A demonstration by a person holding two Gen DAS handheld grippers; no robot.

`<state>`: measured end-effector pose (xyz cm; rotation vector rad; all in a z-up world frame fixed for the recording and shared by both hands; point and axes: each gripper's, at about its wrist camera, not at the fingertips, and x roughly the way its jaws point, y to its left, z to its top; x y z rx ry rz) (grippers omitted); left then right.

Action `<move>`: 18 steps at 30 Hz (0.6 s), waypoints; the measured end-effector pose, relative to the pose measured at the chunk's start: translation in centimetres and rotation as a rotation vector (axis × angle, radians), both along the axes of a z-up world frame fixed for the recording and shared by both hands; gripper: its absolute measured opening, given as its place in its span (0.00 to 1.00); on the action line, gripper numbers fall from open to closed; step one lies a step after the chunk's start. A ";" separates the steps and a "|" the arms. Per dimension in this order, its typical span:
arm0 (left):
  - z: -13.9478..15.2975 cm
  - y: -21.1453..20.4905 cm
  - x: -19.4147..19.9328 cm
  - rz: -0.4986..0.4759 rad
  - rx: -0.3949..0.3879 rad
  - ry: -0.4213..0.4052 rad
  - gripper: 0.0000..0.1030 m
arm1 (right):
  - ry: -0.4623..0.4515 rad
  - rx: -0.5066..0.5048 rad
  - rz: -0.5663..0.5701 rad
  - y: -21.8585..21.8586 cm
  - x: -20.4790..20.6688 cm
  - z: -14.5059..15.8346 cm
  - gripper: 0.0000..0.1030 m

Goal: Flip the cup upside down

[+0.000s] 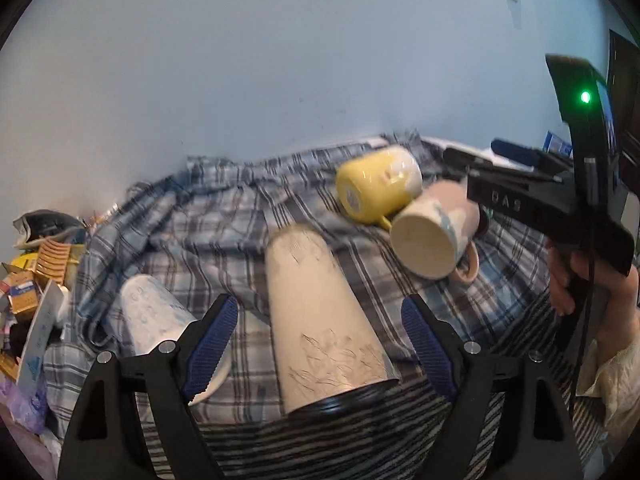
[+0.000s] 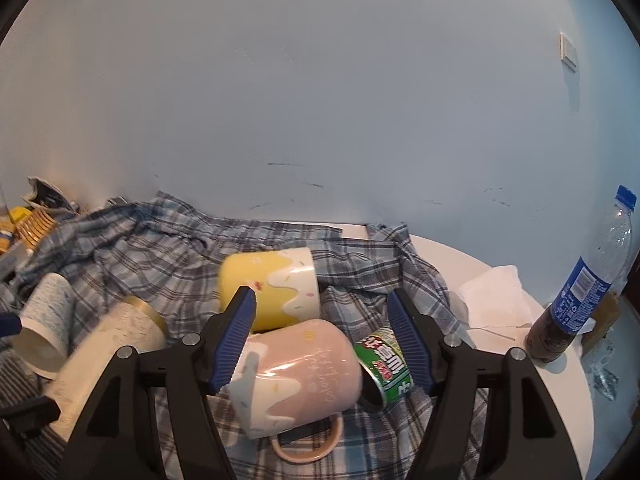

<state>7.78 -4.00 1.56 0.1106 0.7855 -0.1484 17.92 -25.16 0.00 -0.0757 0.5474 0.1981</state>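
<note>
A tall cream tumbler (image 1: 320, 320) with a black rim lies on its side on the plaid cloth (image 1: 200, 232), between the open fingers of my left gripper (image 1: 316, 340), untouched. It shows in the right wrist view (image 2: 104, 348) at the left. A pink mug (image 2: 296, 372) lies on its side between the open fingers of my right gripper (image 2: 322, 340). A yellow mug (image 2: 272, 284) lies on its side just behind it. In the left wrist view the yellow mug (image 1: 380, 188) and pink mug (image 1: 432, 232) lie at the right, under the right gripper's body.
A white patterned cup (image 1: 156, 316) lies on its side at the left; it also shows in the right wrist view (image 2: 48, 316). A green can (image 2: 384, 364) lies right of the pink mug. A cola bottle (image 2: 580, 292) stands at the right on the white table (image 2: 560, 392). Snack packets (image 1: 36, 272) are piled at the left.
</note>
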 end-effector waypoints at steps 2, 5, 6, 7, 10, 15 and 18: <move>0.7 1.4 0.4 0.033 -0.025 -0.031 0.85 | 0.025 0.043 0.039 0.4 -0.3 0.9 0.68; 1.2 4.0 1.2 0.111 -0.044 -0.118 0.86 | 0.132 0.122 0.154 1.9 0.0 1.8 0.69; 1.1 4.6 1.4 0.125 -0.043 -0.146 0.86 | 0.167 0.135 0.186 2.7 0.2 1.9 0.69; 0.9 5.2 1.7 0.120 -0.037 -0.171 0.87 | 0.201 0.139 0.213 3.7 0.6 2.0 0.69; 0.5 6.9 2.4 0.164 -0.014 -0.201 0.88 | 0.295 0.126 0.284 6.9 1.6 1.5 0.69; 1.4 10.4 3.1 0.233 -0.084 -0.290 1.00 | 0.457 0.123 0.278 11.1 4.2 -1.4 0.69; 2.4 11.5 2.7 0.268 -0.053 -0.356 1.00 | 0.544 0.136 0.224 12.3 5.6 -3.4 0.69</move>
